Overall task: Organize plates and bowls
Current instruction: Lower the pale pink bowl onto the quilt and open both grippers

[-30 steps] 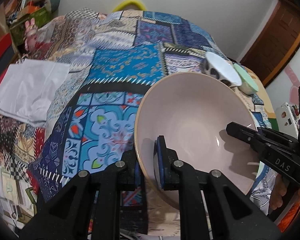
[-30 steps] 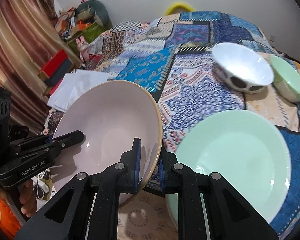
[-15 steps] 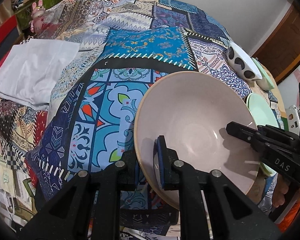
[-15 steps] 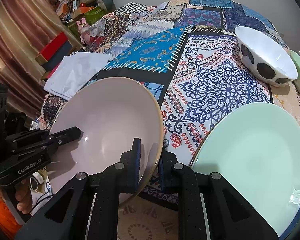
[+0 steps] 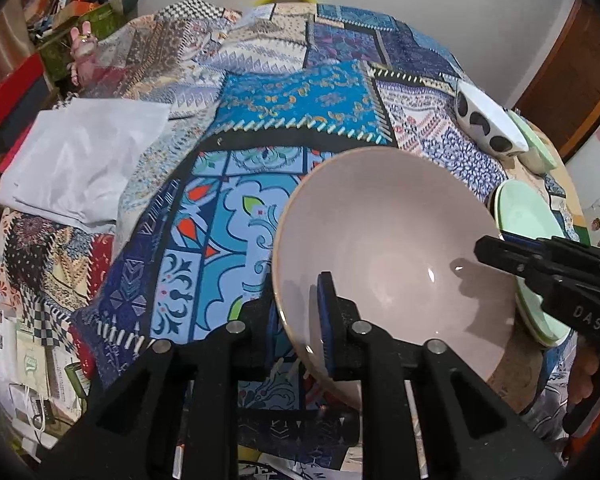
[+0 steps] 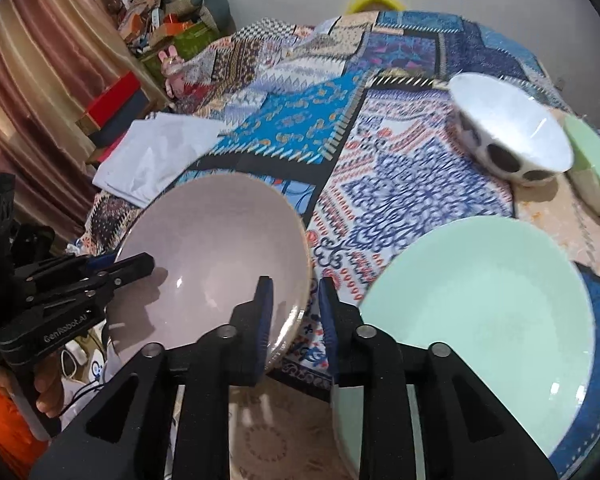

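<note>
A wide pink bowl (image 5: 392, 248) (image 6: 216, 248) sits at the near edge of the patchwork cloth (image 5: 300, 112). My left gripper (image 5: 298, 316) straddles its left rim, one pad inside and one outside. Its jaws are opening, and a small gap shows at the rim. My right gripper (image 6: 294, 308) straddles the right rim the same way, its jaws also opening and clear of the rim. Each gripper shows in the other's view, the right gripper (image 5: 496, 248) and the left gripper (image 6: 140, 264). A pale green plate (image 6: 480, 300) (image 5: 524, 216) lies to the right.
A white bowl with black spots (image 6: 512, 132) (image 5: 488, 120) and a small green bowl (image 6: 592, 164) stand at the far right. A folded white cloth (image 5: 84, 160) lies left. Boxes and clutter (image 6: 112, 100) sit beyond the left edge, by a curtain.
Both pairs of pads, tight on the pink bowl's rim before, have parted a little. Both cameras have tipped slightly, so the cloth fills more of the view.
</note>
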### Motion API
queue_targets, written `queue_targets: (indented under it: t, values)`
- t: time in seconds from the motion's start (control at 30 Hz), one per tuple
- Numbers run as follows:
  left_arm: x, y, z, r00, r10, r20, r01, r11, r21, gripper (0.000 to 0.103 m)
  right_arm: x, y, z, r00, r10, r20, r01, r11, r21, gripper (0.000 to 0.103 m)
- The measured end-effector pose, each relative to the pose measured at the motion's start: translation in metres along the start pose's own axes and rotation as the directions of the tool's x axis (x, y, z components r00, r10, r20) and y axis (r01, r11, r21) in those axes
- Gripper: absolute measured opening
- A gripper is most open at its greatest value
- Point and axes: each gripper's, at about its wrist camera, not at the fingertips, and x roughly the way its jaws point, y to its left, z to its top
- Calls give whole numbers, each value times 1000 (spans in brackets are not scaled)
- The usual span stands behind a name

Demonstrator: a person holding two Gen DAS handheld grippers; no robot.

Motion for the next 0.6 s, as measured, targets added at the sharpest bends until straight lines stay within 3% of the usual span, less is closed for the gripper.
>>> queue_targets:
  t: [0.2,0.4,0.6]
  values:
    - [-29,-10,5,996,48,75,-51,998,32,50,-26,-11,2,998,-22,60,22,1000,5,30]
    - [-53,-34,15,986,62,153,-76,993,88,63,-53,-32,7,991,-59,124,56,998,26,40]
    - [-64,-58,31,979,37,201,-60,992,111,67,-80,-61,13,977,-107,184,96,993,66,45]
